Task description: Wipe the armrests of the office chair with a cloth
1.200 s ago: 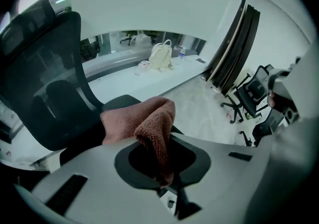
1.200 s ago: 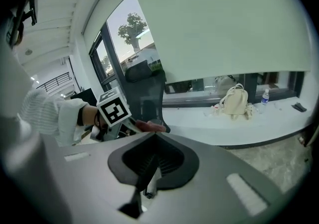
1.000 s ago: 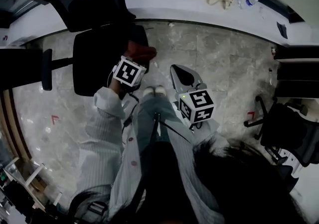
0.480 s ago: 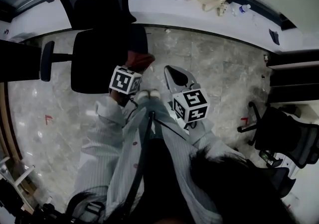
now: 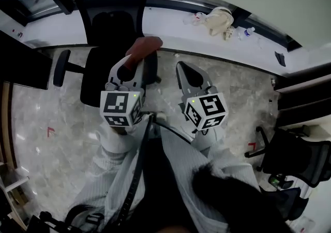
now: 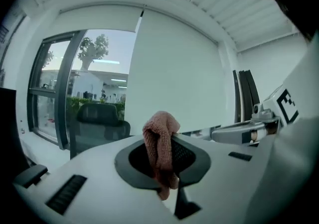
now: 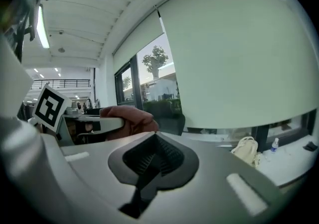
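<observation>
A black office chair [image 5: 106, 40] stands ahead on the stone floor, with one armrest [image 5: 61, 68] out at its left side. Its other armrest is mostly hidden behind my left gripper [image 5: 138, 56]. That gripper is shut on a reddish-brown cloth [image 5: 144, 46], held above the chair's right side. In the left gripper view the cloth [image 6: 160, 151] hangs bunched between the jaws of the left gripper [image 6: 167, 157], and the chair [image 6: 97, 121] shows far behind. My right gripper [image 5: 187, 74] floats to the right of the chair. In the right gripper view the right gripper [image 7: 157, 154] has its pads together and holds nothing.
A white window ledge [image 5: 170, 19] runs behind the chair and carries a cream bag [image 5: 217, 19] and a small bottle [image 5: 247, 32]. A second black chair [image 5: 295, 157] stands at the right. Dark desks [image 5: 20, 63] lie at the left, and my legs are below.
Both grippers have risen and now point more level, toward the window. The left one lifted the cloth from beside the chair seat. The head view has tilted upward.
</observation>
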